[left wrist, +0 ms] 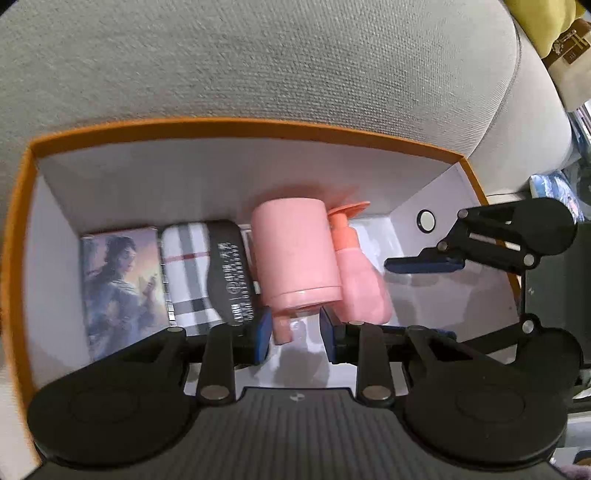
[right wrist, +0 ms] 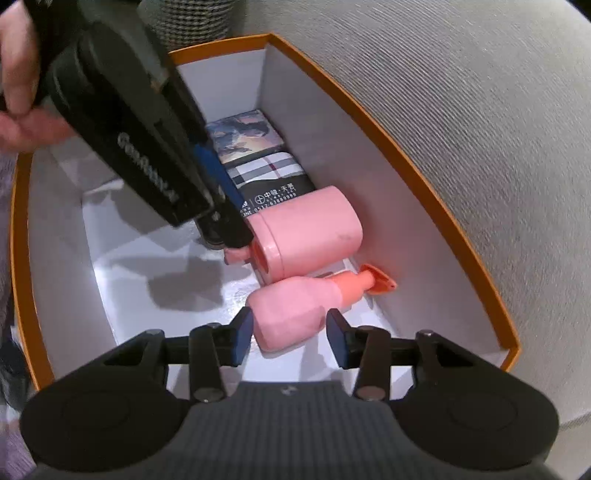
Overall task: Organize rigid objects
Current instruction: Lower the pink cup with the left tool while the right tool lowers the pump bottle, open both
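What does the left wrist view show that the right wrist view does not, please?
Only the left wrist view shows the round metal disc on the box's end wall and the yellow cloth beyond the cushion. Only the right wrist view shows the person's hand and white lettering on the left gripper's body. Both share the orange box, picture card, plaid item, pink cylinder, pink pump bottle, and both open grippers: left gripper, right gripper.

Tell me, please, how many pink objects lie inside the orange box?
2, lying side by side along one white wall of the box: a pink cylindrical container beside the black packet, and a pink pump bottle near the right gripper. Nothing else pink shows.
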Motion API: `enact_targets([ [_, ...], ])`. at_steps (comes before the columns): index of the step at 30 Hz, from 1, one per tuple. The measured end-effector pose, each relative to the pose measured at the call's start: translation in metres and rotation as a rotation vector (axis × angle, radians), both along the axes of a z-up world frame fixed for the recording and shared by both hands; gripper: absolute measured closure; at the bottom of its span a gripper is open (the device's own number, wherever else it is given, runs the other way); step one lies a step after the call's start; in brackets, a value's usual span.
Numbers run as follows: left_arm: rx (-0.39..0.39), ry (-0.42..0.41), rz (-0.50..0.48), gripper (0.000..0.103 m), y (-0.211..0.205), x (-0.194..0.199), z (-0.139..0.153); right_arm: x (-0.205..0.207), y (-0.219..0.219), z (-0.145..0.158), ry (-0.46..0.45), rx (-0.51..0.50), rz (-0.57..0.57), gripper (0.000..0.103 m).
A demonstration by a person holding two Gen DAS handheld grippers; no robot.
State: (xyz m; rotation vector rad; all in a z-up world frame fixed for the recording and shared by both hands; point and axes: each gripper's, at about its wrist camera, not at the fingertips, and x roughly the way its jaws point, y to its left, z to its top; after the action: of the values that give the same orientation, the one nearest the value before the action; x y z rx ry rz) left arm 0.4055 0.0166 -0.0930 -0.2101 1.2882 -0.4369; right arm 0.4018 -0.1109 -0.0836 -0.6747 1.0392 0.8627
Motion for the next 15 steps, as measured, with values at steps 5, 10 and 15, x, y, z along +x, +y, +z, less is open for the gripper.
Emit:
enact_targets([
  [5,0.003,0.013,-0.009,0.069,-0.015,0.002,-0.008,-0.007,-0.002,-0.006,-0.036,0.012,0.066,0.064],
  [10,0.006,-0.005,0.001,0.069,-0.014,-0.01,-0.003,-0.008,0.004,-0.004,-0.054,-0.038,0.163,0.07],
  [15,-0.007,-0.029,0.004,0.069,-0.011,-0.026,0.015,-0.013,0.007,-0.003,-0.064,-0.055,0.117,0.07],
])
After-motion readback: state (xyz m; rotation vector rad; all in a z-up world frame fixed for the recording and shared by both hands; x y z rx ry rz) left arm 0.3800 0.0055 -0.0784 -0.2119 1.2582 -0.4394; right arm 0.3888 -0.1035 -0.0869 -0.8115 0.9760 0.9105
